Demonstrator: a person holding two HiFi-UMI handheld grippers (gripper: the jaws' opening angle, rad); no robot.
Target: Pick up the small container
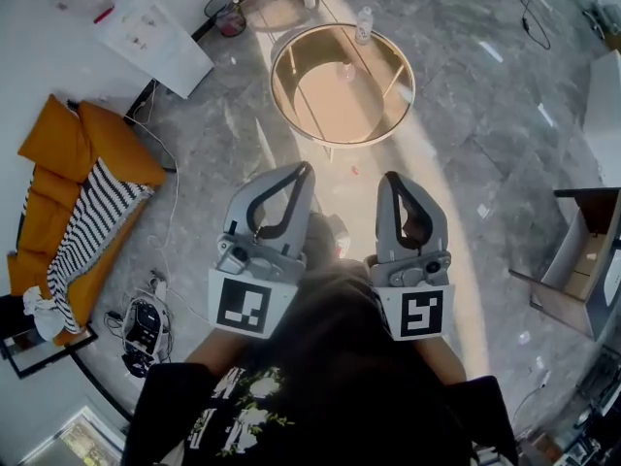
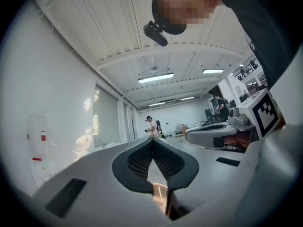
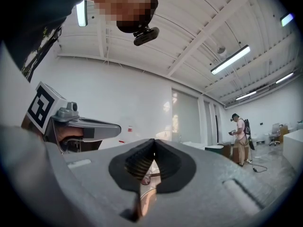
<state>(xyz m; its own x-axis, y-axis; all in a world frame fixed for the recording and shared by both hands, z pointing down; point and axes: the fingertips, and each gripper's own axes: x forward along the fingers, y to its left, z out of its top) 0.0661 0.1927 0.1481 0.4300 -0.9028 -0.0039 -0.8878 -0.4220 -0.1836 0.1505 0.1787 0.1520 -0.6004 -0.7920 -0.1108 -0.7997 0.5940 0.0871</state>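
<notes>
A: claw status?
B: left claw shut tip to tip, nothing in it. right claw same, shut and empty. both held level in front of the person's chest, pointing at the round glass worktop
A: container?
B: small clear item near the middle of the glass, which I take for the small container. well apart from both claws. a taller bottle stands at the far rim, not touching it
A: so approach phase
B: my read, yes, nothing picked yet. to do it well: come in square to the worktop, pick one claw, open it before it gets near. go in low and level so the pads land either side of the container, then close gently. it looks light, so it could skid on the glass. keep the other claw back
A: clutter, left to right?
B: orange sofa with a striped blanket far left. cables and a dark device on the floor beside it. white panel and wire bin upper left. open box or cabinet at the right edge
A: anything blocking?
B: nothing large on the straight line in. risks: gold rim in the claw's path, bottle behind the container knocked on overreach
</notes>
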